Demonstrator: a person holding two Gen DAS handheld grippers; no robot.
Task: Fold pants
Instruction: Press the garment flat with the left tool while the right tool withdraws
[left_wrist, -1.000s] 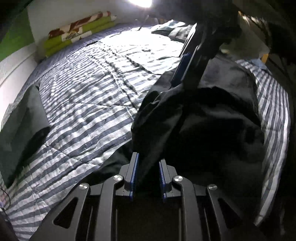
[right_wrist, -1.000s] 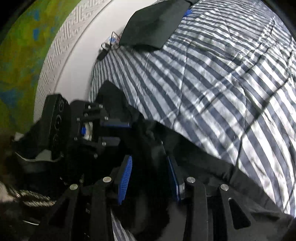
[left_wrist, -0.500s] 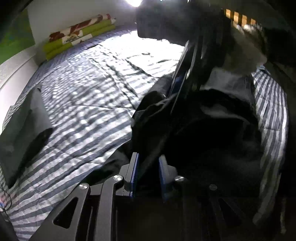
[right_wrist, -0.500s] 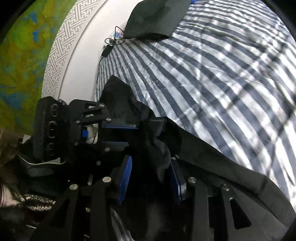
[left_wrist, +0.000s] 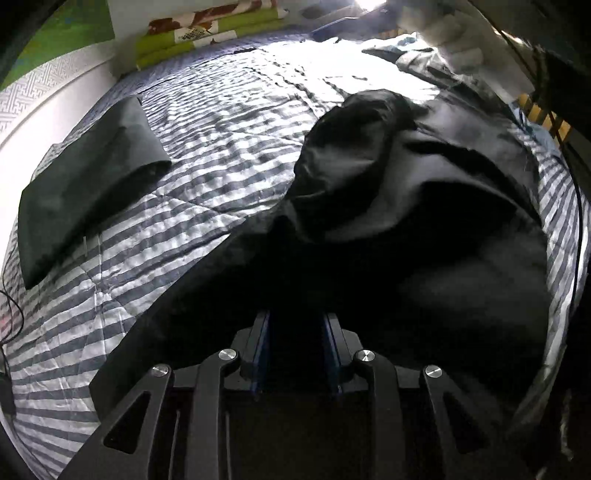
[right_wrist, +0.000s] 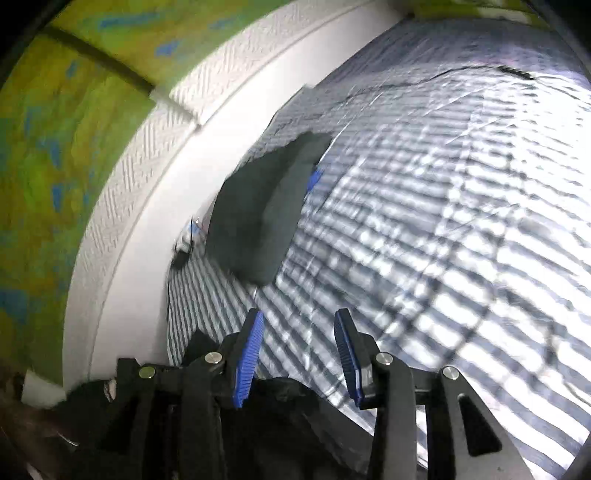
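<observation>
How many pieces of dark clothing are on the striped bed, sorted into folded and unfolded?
Folded dark garment near the wall: 1
Unfolded, rumpled black pants under the left gripper: 1
Total: 2

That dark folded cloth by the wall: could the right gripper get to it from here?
Probably yes. The right gripper is open and empty, and only bare striped quilt lies between it and the dark folded cloth.
</observation>
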